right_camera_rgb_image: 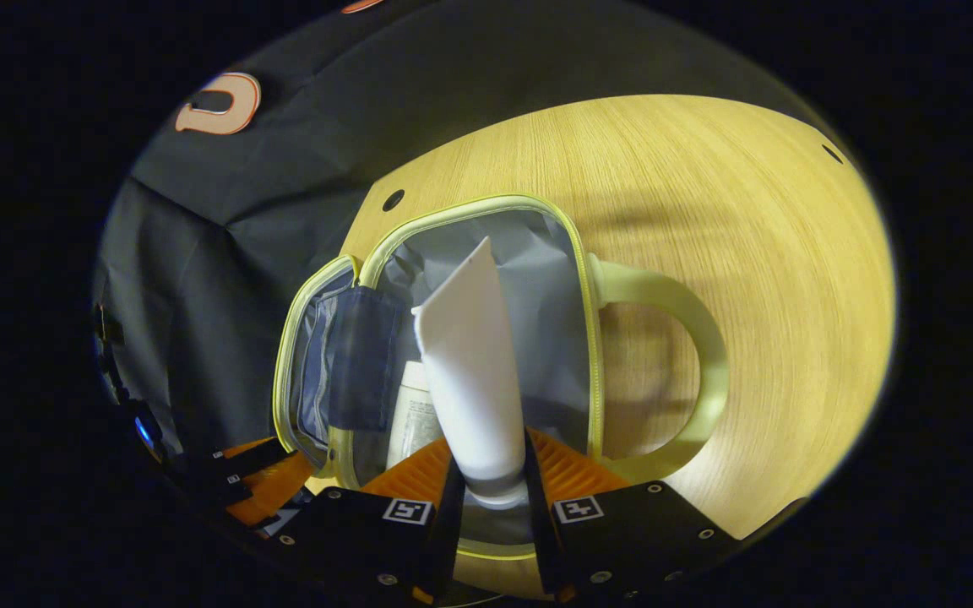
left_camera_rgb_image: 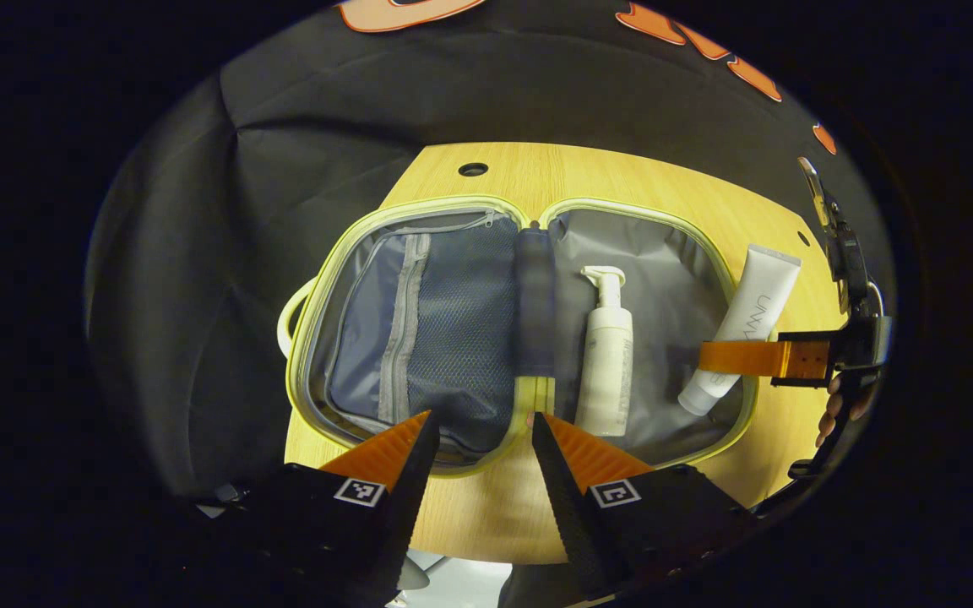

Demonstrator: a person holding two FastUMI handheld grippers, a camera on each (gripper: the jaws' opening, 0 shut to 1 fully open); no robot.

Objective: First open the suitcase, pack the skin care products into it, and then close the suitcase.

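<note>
The suitcase (left_camera_rgb_image: 317, 279) lies open flat on the wooden table, with a pale yellow-green rim. Its left half has a blue mesh pocket (left_camera_rgb_image: 453, 329); the grey-lined right half holds a white pump bottle (left_camera_rgb_image: 606, 355) lying down. My right gripper (left_camera_rgb_image: 710, 363) comes in from the right, shut on a white tube (left_camera_rgb_image: 752, 304) near its cap, which is tilted over the right half's outer edge. In the right gripper view the tube (right_camera_rgb_image: 474, 363) points away from my right gripper (right_camera_rgb_image: 491, 464), above the lining and the pump bottle (right_camera_rgb_image: 415, 422). My left gripper (left_camera_rgb_image: 484, 422) stands open over the suitcase's near edge, holding nothing.
The table (left_camera_rgb_image: 537, 177) shows bare wood behind and to the right of the suitcase (right_camera_rgb_image: 486, 203), with small holes in its top. A looped handle (right_camera_rgb_image: 689, 338) sticks out from the suitcase's side. A hand (left_camera_rgb_image: 841, 409) holds the right gripper. Black cloth walls the booth behind.
</note>
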